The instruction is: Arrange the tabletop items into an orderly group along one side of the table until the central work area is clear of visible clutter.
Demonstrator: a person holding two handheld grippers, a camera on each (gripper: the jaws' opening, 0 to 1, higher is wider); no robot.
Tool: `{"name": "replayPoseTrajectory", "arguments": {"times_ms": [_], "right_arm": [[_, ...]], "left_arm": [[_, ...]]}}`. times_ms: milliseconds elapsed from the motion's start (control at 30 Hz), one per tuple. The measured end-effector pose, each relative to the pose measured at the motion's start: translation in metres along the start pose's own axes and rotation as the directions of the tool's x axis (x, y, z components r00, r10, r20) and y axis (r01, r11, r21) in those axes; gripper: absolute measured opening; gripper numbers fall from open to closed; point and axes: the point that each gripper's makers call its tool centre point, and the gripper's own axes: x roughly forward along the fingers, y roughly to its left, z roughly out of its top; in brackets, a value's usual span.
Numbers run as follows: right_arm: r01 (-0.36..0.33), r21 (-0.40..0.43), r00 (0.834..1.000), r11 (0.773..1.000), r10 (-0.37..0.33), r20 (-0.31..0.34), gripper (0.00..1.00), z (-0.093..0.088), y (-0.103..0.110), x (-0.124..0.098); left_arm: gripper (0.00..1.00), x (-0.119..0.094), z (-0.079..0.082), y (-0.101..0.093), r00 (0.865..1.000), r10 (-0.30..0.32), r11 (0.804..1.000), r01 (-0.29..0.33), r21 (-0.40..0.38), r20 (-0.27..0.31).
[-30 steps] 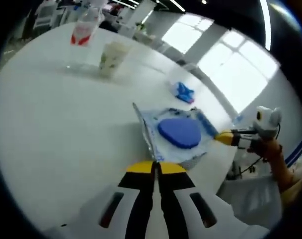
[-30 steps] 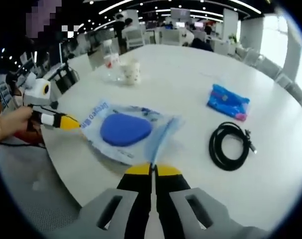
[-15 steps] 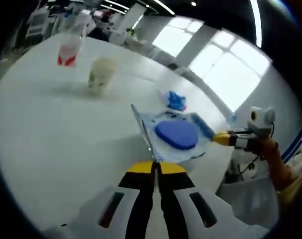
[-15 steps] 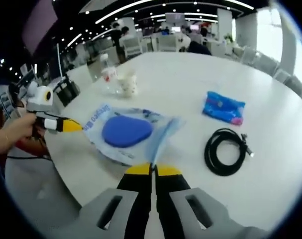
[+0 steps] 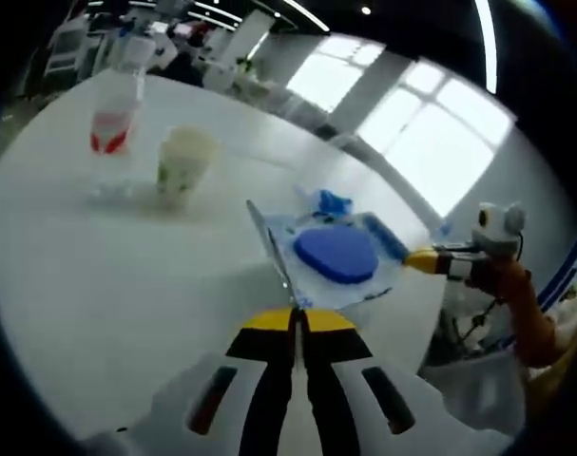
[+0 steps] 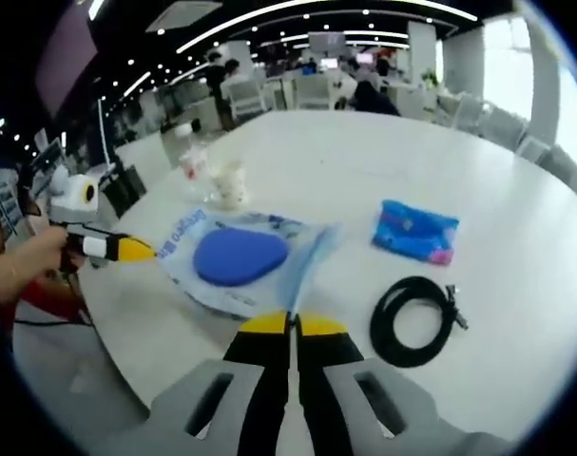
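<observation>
A clear plastic bag [image 5: 312, 271] with a blue oval pad [image 5: 336, 254] inside is held between both grippers, over the white table [image 5: 98, 285]. My left gripper [image 5: 294, 316] is shut on the bag's near edge. The right gripper [image 5: 419, 258] comes in from the right, pinching the far edge. In the right gripper view the bag [image 6: 269, 275] and pad [image 6: 239, 256] lie ahead. My right gripper [image 6: 290, 321] is shut on its corner, and the left gripper [image 6: 136, 250] grips the opposite side.
A water bottle [image 5: 112, 123] with a red label and a paper cup [image 5: 183, 161] stand together, also seen as bottle [image 6: 191, 161] and cup [image 6: 231, 182]. A blue packet [image 6: 416, 231] and a coiled black cable [image 6: 413, 306] lie to the right. A hand [image 6: 17, 271] holds the left gripper.
Both grippers have carried the bag nearer to the cup and bottle. In the left gripper view the blue packet has slipped behind the bag. Both grips stay shut.
</observation>
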Motion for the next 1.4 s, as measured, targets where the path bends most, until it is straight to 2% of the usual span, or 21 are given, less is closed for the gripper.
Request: {"name": "replayPoseTrajectory", "arguments": {"times_ms": [367, 533, 967, 1100, 1267, 1400], "right_arm": [[0.01, 0.008, 1.0, 1.0, -0.01, -0.005, 0.01, 0.023, -0.016, 0.025], [0.009, -0.001, 1.0, 1.0, -0.009, 0.0, 0.01, 0.032, -0.025, 0.042], [0.028, 0.007, 1.0, 1.0, -0.028, -0.001, 0.01, 0.049, -0.055, 0.077], [0.025, 0.011, 1.0, 1.0, -0.025, -0.001, 0.01, 0.052, -0.059, 0.087], [0.03, 0.016, 1.0, 0.999, -0.03, 0.006, 0.01, 0.055, -0.063, 0.099], [0.033, 0.036, 0.999, 0.999, -0.033, 0.014, 0.01, 0.056, -0.067, 0.105]], "left_arm": [[0.0, 0.023, 0.023, 0.02, 1.0, 0.022, 1.0, -0.022, -0.005, -0.007], [0.0, 0.037, 0.034, 0.031, 0.998, 0.053, 0.998, -0.053, -0.023, 0.013], [0.0, 0.066, 0.059, 0.049, 0.997, 0.063, 0.997, -0.061, -0.038, 0.038], [0.0, 0.073, 0.064, 0.057, 0.996, 0.084, 0.996, -0.082, -0.043, 0.043], [0.0, 0.078, 0.068, 0.063, 0.989, 0.143, 0.989, -0.145, 0.031, 0.046], [0.0, 0.085, 0.072, 0.071, 0.984, 0.166, 0.986, -0.166, 0.001, 0.062]]}}
